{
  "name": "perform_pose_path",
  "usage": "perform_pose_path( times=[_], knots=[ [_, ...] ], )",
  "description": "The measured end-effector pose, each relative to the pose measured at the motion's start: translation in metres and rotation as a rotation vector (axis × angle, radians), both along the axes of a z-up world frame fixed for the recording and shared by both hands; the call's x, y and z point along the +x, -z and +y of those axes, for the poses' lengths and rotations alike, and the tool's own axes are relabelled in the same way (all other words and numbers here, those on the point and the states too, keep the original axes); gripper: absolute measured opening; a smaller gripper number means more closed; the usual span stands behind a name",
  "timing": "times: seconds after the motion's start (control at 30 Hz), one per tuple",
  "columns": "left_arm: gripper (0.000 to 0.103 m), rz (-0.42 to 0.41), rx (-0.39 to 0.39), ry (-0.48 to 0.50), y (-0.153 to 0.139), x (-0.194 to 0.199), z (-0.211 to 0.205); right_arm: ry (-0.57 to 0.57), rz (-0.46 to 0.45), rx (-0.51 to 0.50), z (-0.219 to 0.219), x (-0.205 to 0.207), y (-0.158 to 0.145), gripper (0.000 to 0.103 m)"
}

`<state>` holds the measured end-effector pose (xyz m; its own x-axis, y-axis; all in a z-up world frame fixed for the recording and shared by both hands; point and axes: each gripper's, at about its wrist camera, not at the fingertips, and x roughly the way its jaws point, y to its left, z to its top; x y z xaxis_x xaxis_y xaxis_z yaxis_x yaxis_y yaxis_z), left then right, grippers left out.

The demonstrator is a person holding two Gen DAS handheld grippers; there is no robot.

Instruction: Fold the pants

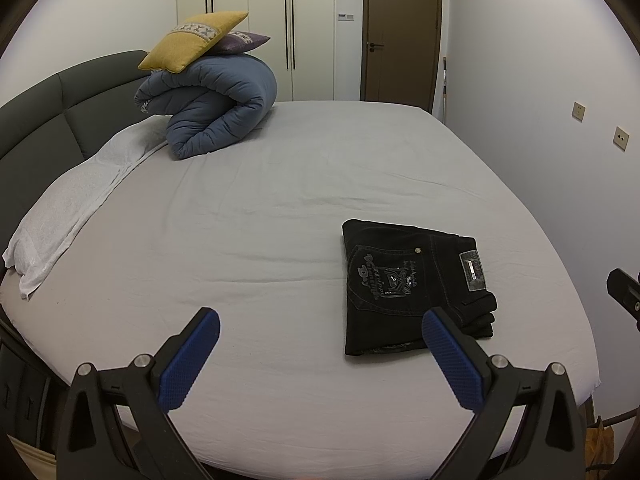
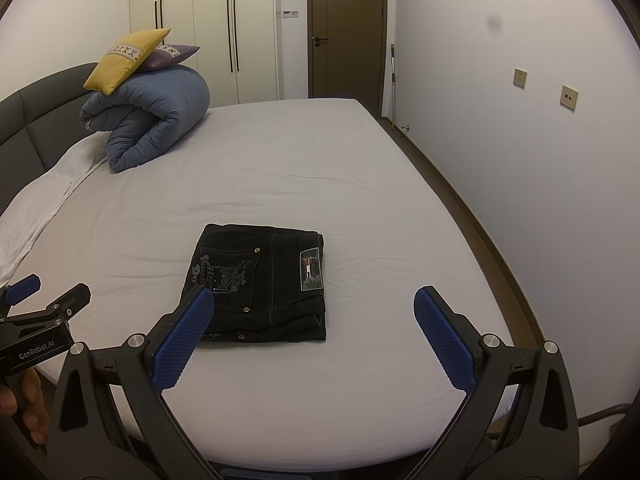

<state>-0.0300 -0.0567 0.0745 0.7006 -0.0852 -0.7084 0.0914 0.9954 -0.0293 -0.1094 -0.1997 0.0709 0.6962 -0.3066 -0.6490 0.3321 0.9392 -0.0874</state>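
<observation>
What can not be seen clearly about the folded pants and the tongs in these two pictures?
- Pants: pocket lettering distorted, unreadable in both views; lower layers hidden under the top fold.
- Near-left corner of the pants: covered by the right tongs' finger in the right wrist view.
- Right tongs in the left wrist view: cut off by the frame edge.
- Left tongs: handle is out of frame.

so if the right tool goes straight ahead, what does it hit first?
Probably the bed sheet, just right of the folded black jeans. The right tool is open, and depth is unclear.
</observation>
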Motion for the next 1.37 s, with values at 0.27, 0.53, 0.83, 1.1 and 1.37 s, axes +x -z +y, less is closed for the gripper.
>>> perform_pose_path(
  times=[0.27,0.53,0.83,1.1,1.37],
  knots=[
    [0.103,0.000,0.000,0.003,-0.0003,-0.0003,-0.0046,0.001,0.000,0.001,0.0007,-0.0009,0.0004,0.102],
    [0.103,0.003,-0.002,0.006,-0.0001,-0.0010,-0.0069,0.002,0.002,0.001,0.0022,-0.0017,0.0006,0.102],
    [0.103,0.004,-0.003,0.004,0.0000,-0.0014,-0.0068,0.002,0.005,0.000,0.0056,-0.0043,0.0007,0.102],
    [0.103,0.006,-0.005,0.003,0.0007,-0.0011,-0.0071,-0.001,0.007,0.002,0.0059,-0.0040,0.0013,0.102],
    [0.103,-0.004,-0.001,0.002,0.0032,-0.0031,-0.0098,-0.008,0.014,0.006,0.0041,-0.0010,0.0044,0.102]
  ],
)
